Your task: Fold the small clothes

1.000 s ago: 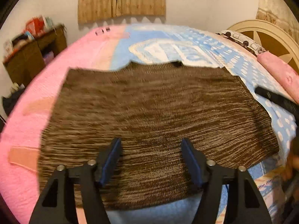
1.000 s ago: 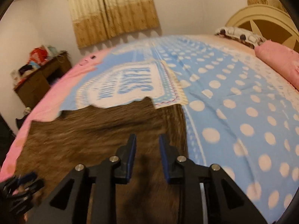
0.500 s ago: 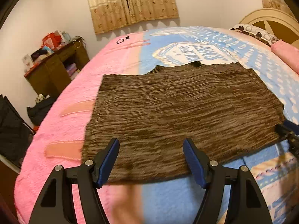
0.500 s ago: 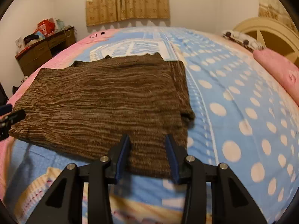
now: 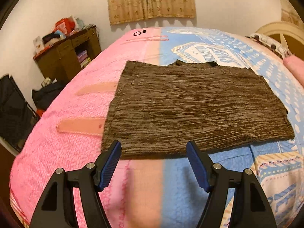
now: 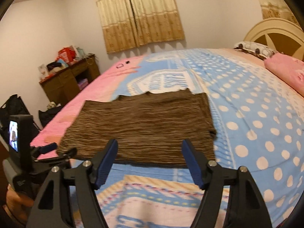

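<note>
While flat, brown garment lies crosswise, neckline away.

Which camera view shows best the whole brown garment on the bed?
The left wrist view: the brown garment lies there nearly whole, all four edges visible against the bedspread. In the right wrist view the garment is more foreshortened, and both hand-held grippers hide parts of its near edge.
</note>
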Action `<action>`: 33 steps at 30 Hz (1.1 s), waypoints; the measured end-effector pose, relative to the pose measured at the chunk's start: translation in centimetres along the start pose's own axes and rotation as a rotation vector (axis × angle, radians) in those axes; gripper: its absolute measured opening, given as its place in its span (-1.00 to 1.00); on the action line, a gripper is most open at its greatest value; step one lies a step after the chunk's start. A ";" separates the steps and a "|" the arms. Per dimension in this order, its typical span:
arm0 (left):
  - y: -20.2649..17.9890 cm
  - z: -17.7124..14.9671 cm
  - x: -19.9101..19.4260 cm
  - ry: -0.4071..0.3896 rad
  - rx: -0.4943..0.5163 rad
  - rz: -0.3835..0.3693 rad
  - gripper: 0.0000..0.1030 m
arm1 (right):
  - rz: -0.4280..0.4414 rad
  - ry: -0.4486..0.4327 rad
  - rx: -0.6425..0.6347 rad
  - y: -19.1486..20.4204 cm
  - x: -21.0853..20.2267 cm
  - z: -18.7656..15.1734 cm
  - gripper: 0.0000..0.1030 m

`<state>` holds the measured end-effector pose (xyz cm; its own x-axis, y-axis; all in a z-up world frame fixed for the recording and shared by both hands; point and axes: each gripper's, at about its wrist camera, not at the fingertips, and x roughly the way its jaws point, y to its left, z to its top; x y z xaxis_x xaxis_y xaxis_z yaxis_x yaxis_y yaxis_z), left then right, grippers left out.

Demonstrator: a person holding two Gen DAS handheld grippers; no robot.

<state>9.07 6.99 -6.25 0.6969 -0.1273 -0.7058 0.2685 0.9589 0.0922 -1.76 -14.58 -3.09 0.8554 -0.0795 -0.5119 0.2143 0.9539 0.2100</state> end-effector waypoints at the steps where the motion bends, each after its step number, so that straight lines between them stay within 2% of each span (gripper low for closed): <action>1: 0.5 -0.1 -0.1 0.002 -0.017 -0.004 0.38 | 0.011 -0.002 -0.001 0.5 0.0 -0.1 0.51; 6: 2.4 -0.8 -0.1 -0.004 -0.072 0.022 0.38 | 0.046 0.019 -0.008 2.0 0.6 -1.2 0.60; 10: 5.3 -1.2 0.2 -0.029 -0.172 0.012 0.38 | 0.067 0.055 0.002 2.2 1.5 -1.8 0.60; 12: 7.3 -1.5 0.7 -0.021 -0.266 -0.048 0.38 | 0.077 0.061 0.015 2.1 1.7 -1.9 0.60; 16: 11.4 -2.6 1.8 -0.038 -0.521 -0.218 0.38 | 0.087 0.059 0.013 2.4 1.8 -2.1 0.60; 18: 11.8 -2.7 2.1 -0.053 -0.572 -0.245 0.38 | 0.094 0.061 0.006 2.7 1.9 -2.1 0.60; 23: 10.1 -2.3 3.8 -0.017 -0.531 -0.245 0.38 | 0.117 0.089 0.011 2.9 2.9 -2.5 0.60; 27: 8.5 -2.2 4.1 -0.029 -0.517 -0.195 0.38 | 0.123 0.106 0.023 2.9 3.4 -2.7 0.60; 30: 7.7 -1.8 4.4 -0.023 -0.500 -0.232 0.35 | 0.122 0.109 0.026 2.8 3.5 -2.7 0.60; 32: 7.8 -1.6 4.8 -0.016 -0.506 -0.256 -0.08 | 0.123 0.112 0.031 2.7 3.6 -2.7 0.60; 33: 7.6 -1.4 5.1 -0.006 -0.501 -0.257 -0.52 | 0.124 0.113 0.033 2.7 3.6 -2.6 0.60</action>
<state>13.71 13.98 -10.17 0.6553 -0.3724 -0.6572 0.0822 0.9000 -0.4281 0.67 -11.57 -6.59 0.8181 0.0735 -0.5704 0.1270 0.9442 0.3038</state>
